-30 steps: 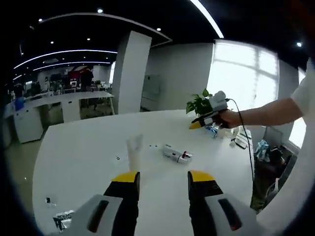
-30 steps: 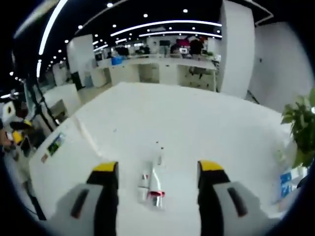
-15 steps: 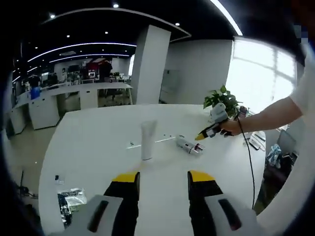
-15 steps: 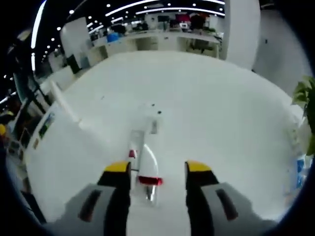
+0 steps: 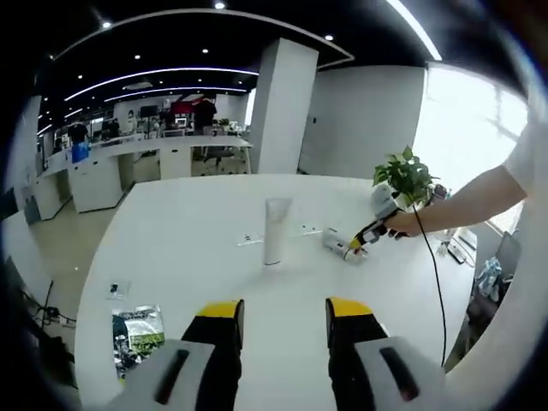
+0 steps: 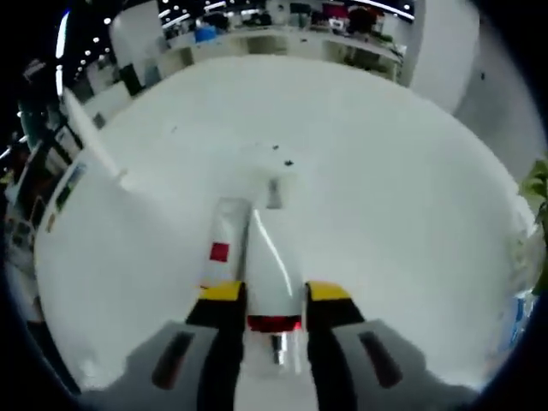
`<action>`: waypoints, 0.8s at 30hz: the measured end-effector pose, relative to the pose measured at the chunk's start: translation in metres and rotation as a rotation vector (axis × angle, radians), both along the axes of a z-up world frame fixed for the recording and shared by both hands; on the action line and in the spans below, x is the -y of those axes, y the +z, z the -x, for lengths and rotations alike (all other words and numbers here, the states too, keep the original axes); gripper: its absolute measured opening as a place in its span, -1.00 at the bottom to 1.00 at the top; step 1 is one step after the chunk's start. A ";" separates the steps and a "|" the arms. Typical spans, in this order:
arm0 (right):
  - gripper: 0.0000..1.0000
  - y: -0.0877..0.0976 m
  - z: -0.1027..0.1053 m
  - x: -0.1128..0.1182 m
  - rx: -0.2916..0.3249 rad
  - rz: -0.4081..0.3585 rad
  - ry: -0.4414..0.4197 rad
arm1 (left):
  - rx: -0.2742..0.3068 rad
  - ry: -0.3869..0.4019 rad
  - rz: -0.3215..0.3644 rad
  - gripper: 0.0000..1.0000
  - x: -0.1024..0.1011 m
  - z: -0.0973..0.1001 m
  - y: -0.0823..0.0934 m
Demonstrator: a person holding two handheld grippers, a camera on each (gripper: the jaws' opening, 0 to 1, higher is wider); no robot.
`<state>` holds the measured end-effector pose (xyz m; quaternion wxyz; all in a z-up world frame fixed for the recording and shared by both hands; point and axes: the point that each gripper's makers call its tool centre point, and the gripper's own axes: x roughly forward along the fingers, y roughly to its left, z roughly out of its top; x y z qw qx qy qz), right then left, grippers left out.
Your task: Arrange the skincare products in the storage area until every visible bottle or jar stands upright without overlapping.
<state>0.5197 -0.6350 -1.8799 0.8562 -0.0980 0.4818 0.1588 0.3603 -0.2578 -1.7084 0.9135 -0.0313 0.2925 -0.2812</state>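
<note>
In the left gripper view the left gripper [image 5: 283, 313] rises from the bottom centre with its 2 yellow-tipped jaws spread apart and nothing between them, above the bare near part of the white table [image 5: 171, 248]. Just above the middle of that view 1 white tube [image 5: 276, 231] stands upright on its cap on the table, alone. Right of it, a little above centre, the right gripper [image 5: 360, 247] comes in from the right edge, held by a hand [image 5: 399, 223] on a bare forearm, its yellow tips down at a small white bottle [image 5: 336, 243] lying on its side on the tabletop. A green-printed sachet [image 5: 137, 329] lies flat at the lower left of the table, with a small card [image 5: 115, 290] just above it, and a potted plant [image 5: 405, 175] stands behind the hand at the right. In the right gripper view, the right gripper [image 6: 276, 293] rises from the bottom centre with its 2 jaws drawn close on either side of the white bottle [image 6: 272, 278], whose dark red band and pump neck sit between the yellow tips; the bottle lies along the table pointing up the frame. Touching it on the left lies a white box [image 6: 223, 247] with 1 red square mark. Whether the jaws press the bottle I cannot tell for certain, but they close on both its sides.
</note>
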 end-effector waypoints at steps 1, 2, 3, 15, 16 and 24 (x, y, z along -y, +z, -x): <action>-0.46 0.000 -0.002 0.001 0.006 0.007 0.011 | -0.002 0.006 0.002 -0.22 -0.001 0.001 0.000; -0.46 -0.002 -0.003 0.002 0.003 0.016 0.019 | -0.001 0.013 0.000 -0.22 -0.001 0.002 0.000; -0.46 -0.003 -0.003 0.002 -0.002 0.022 0.031 | 0.000 0.015 -0.001 -0.22 -0.001 0.003 0.001; -0.42 -0.014 0.000 0.004 -0.029 -0.002 0.107 | 0.003 0.038 -0.021 -0.24 -0.012 0.010 0.006; -0.43 -0.014 0.000 0.003 -0.021 -0.004 0.115 | 0.006 0.039 -0.024 -0.24 -0.013 0.010 0.007; -0.47 -0.013 0.004 0.000 -0.057 0.018 0.126 | 0.019 0.033 -0.044 -0.24 -0.016 0.015 0.013</action>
